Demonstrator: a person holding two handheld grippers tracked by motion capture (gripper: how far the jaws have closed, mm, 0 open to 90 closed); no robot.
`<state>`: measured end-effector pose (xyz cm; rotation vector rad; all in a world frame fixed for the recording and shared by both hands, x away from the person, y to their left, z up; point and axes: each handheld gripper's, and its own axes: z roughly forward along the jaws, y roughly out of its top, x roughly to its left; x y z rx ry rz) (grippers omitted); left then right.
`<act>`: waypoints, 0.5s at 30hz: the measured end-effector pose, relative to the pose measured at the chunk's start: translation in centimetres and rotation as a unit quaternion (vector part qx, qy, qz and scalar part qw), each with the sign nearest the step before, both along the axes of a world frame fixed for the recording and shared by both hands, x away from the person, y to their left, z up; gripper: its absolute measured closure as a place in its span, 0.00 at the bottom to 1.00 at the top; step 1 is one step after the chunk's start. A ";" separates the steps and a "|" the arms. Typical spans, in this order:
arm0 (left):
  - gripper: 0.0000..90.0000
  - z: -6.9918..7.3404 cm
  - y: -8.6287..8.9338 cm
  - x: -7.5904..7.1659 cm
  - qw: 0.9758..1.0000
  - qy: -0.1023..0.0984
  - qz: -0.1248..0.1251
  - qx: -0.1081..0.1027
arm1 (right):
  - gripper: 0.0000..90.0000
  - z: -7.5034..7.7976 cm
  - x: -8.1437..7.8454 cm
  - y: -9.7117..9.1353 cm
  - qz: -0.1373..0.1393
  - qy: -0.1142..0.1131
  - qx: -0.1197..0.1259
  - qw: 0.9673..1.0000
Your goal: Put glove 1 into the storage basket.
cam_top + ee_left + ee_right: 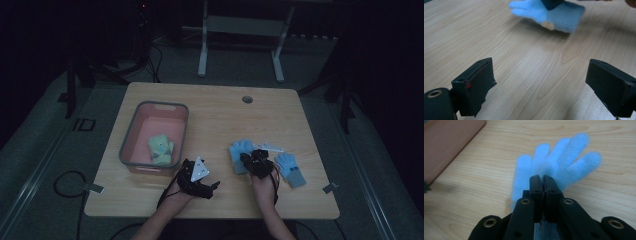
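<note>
Starting at the left of the high view, a pink plastic bin [131,131] with a grey rim is seen holding a yellow-green glove [160,148]. At lower centre the left gripper [212,185] is kept spread wide over bare wood-grain table [220,120]. Right of centre, a fuzzy blue glove [564,162] is pinched by the right gripper [543,181], probably for binning; its mate [291,170] is left flat just right

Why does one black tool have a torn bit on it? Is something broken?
Yes, a little. On the left tool, the pad on one finger looks ragged and peeling along its edge, with a red spot showing. Otherwise nothing stands out: one blue glove is pinched in the right tool, nothing is spilled.
</note>
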<state>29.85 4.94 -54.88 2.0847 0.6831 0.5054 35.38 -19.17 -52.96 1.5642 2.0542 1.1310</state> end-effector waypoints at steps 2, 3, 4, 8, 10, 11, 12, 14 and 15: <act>0.09 -0.1 0.0 -0.1 1.000 0.002 0.003 -0.004 | 0.96 -0.3 0.3 -0.1 -0.008 0.001 0.000 1.000; 0.09 -0.1 0.0 -0.1 1.000 0.003 0.003 -0.001 | 0.96 -0.4 0.5 -0.2 -0.012 0.003 0.003 1.000; 0.09 -0.1 0.0 -0.1 1.000 0.002 0.004 0.001 | 0.96 -0.6 0.7 -0.2 -0.015 0.002 0.000 1.000; 0.09 -0.2 0.0 -0.1 1.000 0.001 0.006 -0.002 | 0.95 -1.3 1.0 -0.3 -0.027 0.010 -0.002 1.000; 0.09 -0.2 0.0 -0.1 1.000 0.000 0.006 -0.002 | 0.94 -2.0 1.1 -0.3 -0.027 0.021 -0.002 0.999; 0.09 -0.2 0.0 -0.1 1.000 0.000 0.006 -0.002 | 0.94 -2.2 1.1 -0.2 -0.028 0.021 -0.003 0.999; 0.09 -0.2 0.1 -0.1 1.000 -0.001 0.007 -0.002 | 0.93 -2.4 1.0 -0.2 -0.029 0.021 -0.001 0.999; 0.09 -0.1 0.1 -0.1 1.000 -0.001 0.006 -0.003 | 0.90 -2.4 1.0 -0.2 -0.027 0.019 -0.002 0.999; 0.09 -0.1 0.1 -0.1 1.000 -0.001 0.007 -0.002 | 0.87 -2.4 1.0 -0.2 -0.026 0.020 0.000 0.999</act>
